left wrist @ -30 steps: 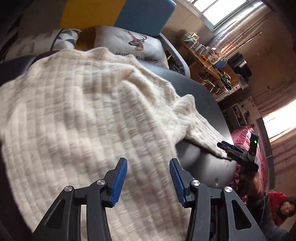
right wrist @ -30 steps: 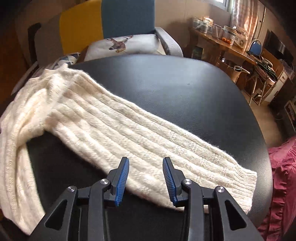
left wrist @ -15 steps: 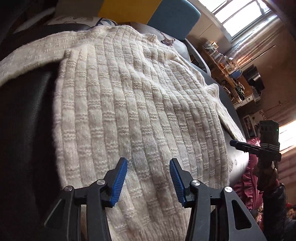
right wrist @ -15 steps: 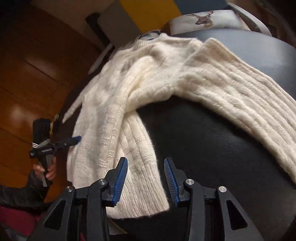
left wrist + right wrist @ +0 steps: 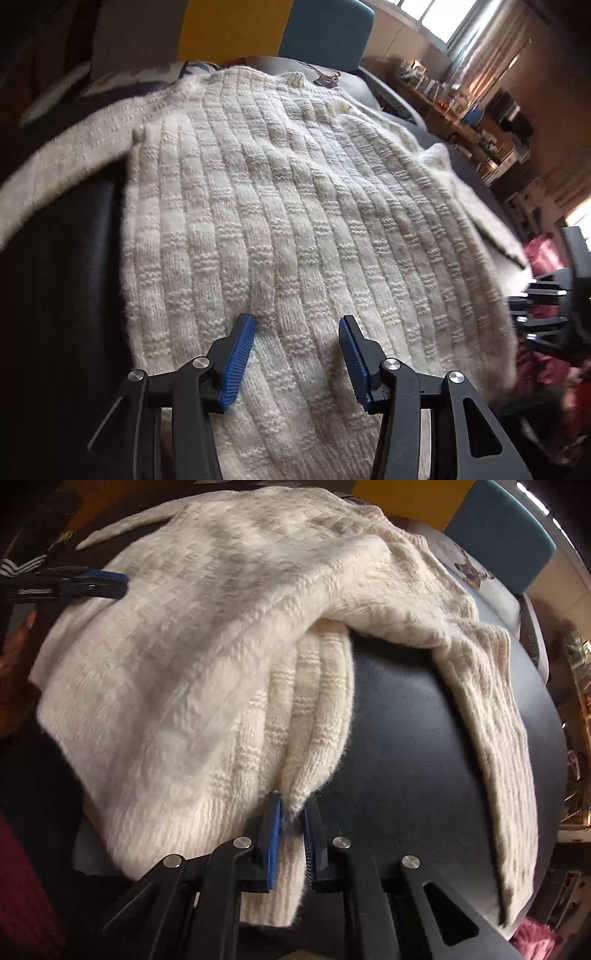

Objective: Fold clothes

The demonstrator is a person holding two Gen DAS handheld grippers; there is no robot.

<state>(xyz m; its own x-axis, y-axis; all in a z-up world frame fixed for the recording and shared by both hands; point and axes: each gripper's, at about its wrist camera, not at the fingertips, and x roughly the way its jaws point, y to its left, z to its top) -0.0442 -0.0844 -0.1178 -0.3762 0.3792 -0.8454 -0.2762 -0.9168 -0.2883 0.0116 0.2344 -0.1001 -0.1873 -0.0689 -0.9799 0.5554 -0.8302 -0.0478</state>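
A cream knit sweater [image 5: 295, 206] lies spread over a black round table [image 5: 406, 720]. My left gripper [image 5: 297, 328] hovers open just above the sweater's lower body, and its blue pads [image 5: 240, 350] hold nothing. My right gripper [image 5: 292, 806] is shut on a fold at the sweater's bottom edge [image 5: 295, 797] near the table's rim. One sleeve [image 5: 495, 731] trails down the right side of the table. In the right wrist view the left gripper [image 5: 92, 583] shows at the far left over the sweater. The right gripper [image 5: 539, 295] appears at the right edge of the left wrist view.
Behind the table stand a teal chair back [image 5: 325, 29] and a yellow one [image 5: 236, 29], with a deer-print cushion [image 5: 469, 568]. A cluttered shelf [image 5: 454, 103] runs along the far wall under a window. Pink-red fabric [image 5: 543, 251] lies past the table's right side.
The right gripper went from open above the table to shut on the sweater's bottom edge. The left gripper drew nearer to the sweater's lower body and stayed open.
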